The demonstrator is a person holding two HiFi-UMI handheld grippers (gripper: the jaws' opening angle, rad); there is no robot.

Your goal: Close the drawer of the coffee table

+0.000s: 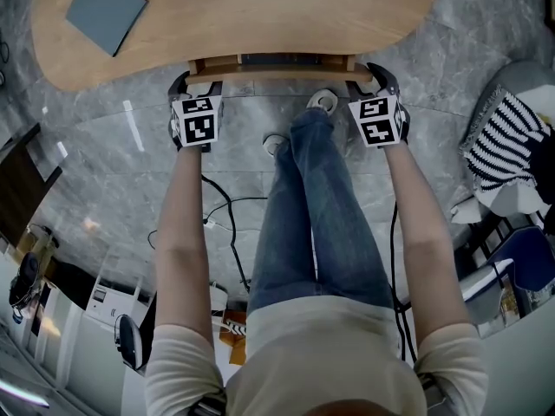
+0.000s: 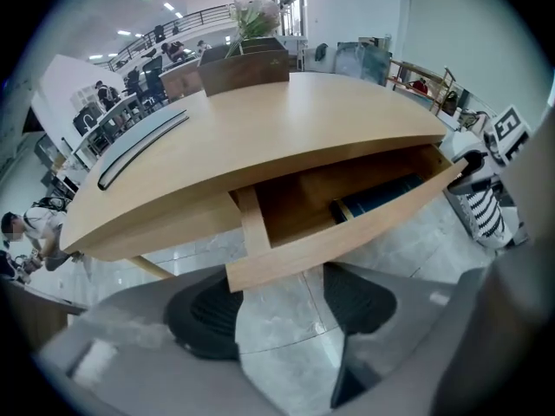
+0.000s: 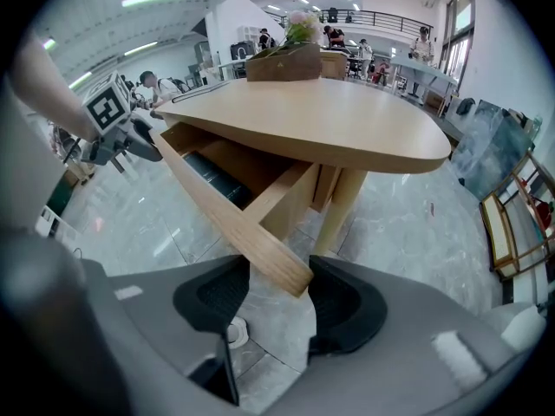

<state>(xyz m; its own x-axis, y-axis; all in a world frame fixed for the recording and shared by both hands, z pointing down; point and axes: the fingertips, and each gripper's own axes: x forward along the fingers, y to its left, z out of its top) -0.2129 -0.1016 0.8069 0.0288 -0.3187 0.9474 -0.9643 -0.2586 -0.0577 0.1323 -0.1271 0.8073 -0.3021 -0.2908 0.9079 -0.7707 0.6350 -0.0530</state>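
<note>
The light wooden coffee table [image 1: 260, 16] has its drawer [image 1: 273, 74] pulled partly out toward me. The drawer front [image 2: 347, 232] stands away from the tabletop edge, and a dark flat item [image 2: 381, 193] lies inside. My left gripper [image 1: 196, 85] is at the front's left end. In the left gripper view, the left gripper [image 2: 282, 310] stands open, and the board's end [image 2: 238, 276] lies between its pads. My right gripper [image 1: 371, 81] is at the right end. There, the right gripper [image 3: 277, 306] is open too, with the board's corner [image 3: 290, 280] between its pads.
A grey-blue square pad [image 1: 106, 9] lies on the tabletop at the far left. My legs in jeans [image 1: 321, 215] and shoes [image 1: 323, 102] reach under the drawer. Black cables [image 1: 225, 224] trail on the marble floor. A striped cloth [image 1: 503, 141] lies on a seat at right.
</note>
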